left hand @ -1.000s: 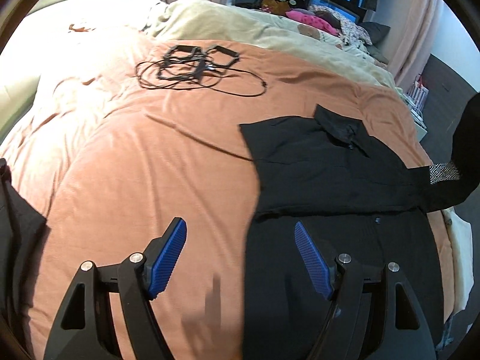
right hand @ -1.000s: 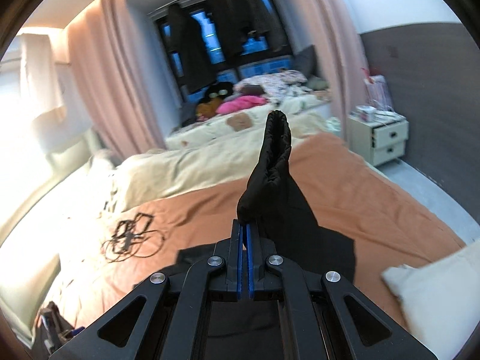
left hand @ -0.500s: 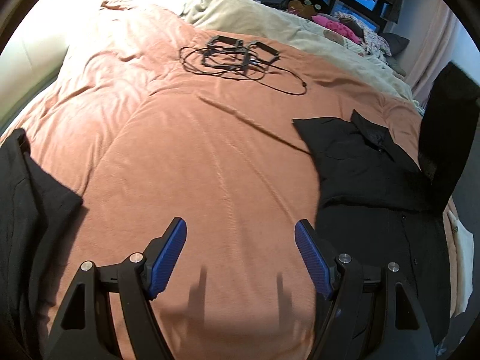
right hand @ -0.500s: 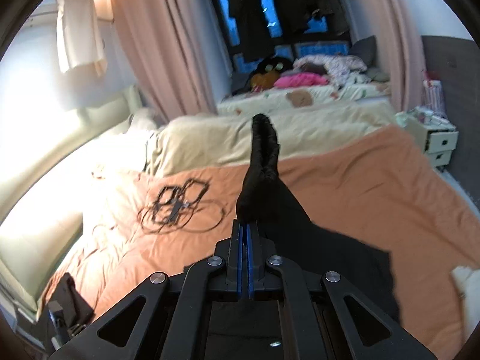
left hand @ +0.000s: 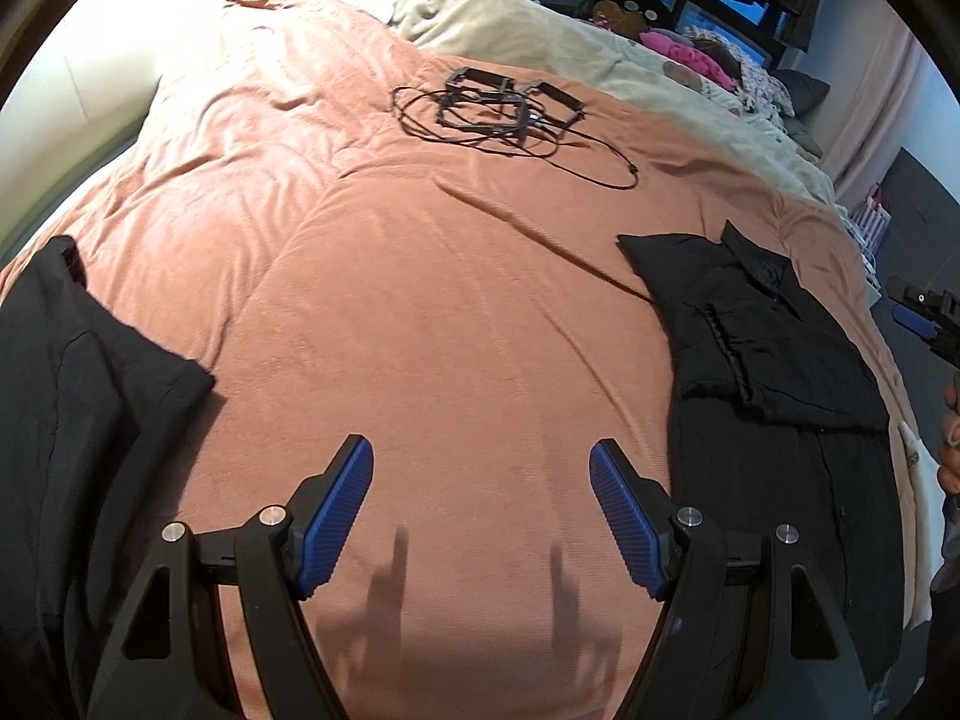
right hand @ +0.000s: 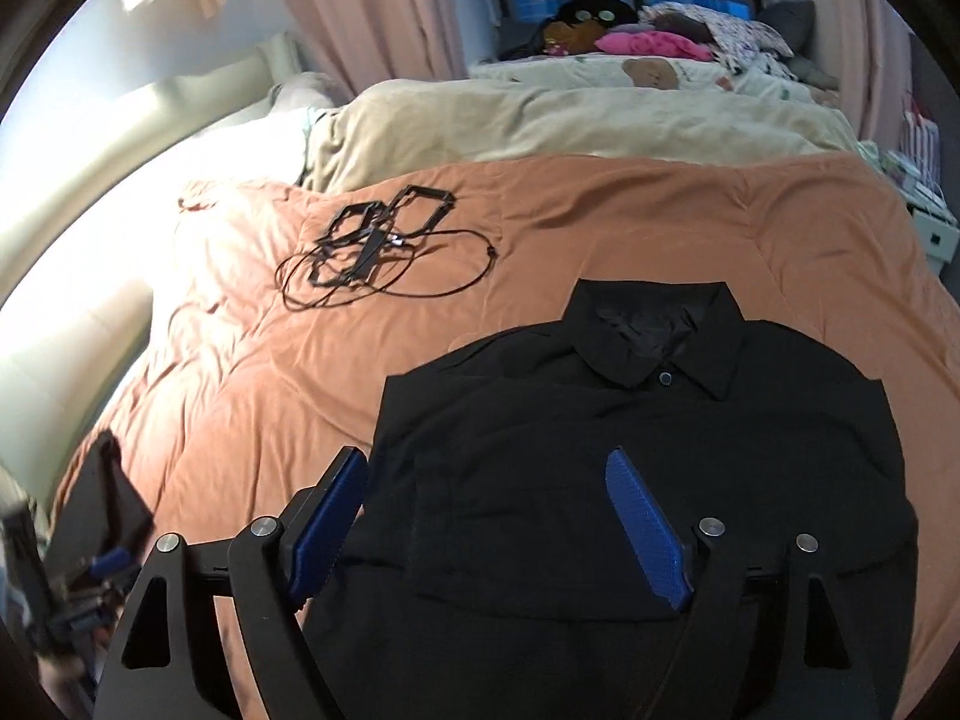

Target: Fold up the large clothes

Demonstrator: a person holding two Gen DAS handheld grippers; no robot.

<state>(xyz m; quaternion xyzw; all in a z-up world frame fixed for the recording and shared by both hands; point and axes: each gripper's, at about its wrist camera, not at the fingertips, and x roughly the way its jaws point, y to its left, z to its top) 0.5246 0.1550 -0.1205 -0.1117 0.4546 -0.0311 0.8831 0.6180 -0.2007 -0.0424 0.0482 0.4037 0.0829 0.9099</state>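
Orange bedspread (left hand: 456, 312) is lying bare between the left gripper (left hand: 480, 510)'s parted jaws; the right gripper (right hand: 486, 528)'s jaws, just opened and holding nothing, are hovering over the black shirt (right hand: 648, 456), where a pad is risking dragging its folded sleeve loose.

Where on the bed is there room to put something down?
The big bare patch of orange blanket between the black shirt, the tangled cables and the dark garment at the left edge. It is crowded by the cables and on the shirt.

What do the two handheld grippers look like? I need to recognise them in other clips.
Both the left gripper and the right gripper match: black angular frames with triangular cutouts, silver round bolt heads, and two blue ribbed pads. No cables or markings show.
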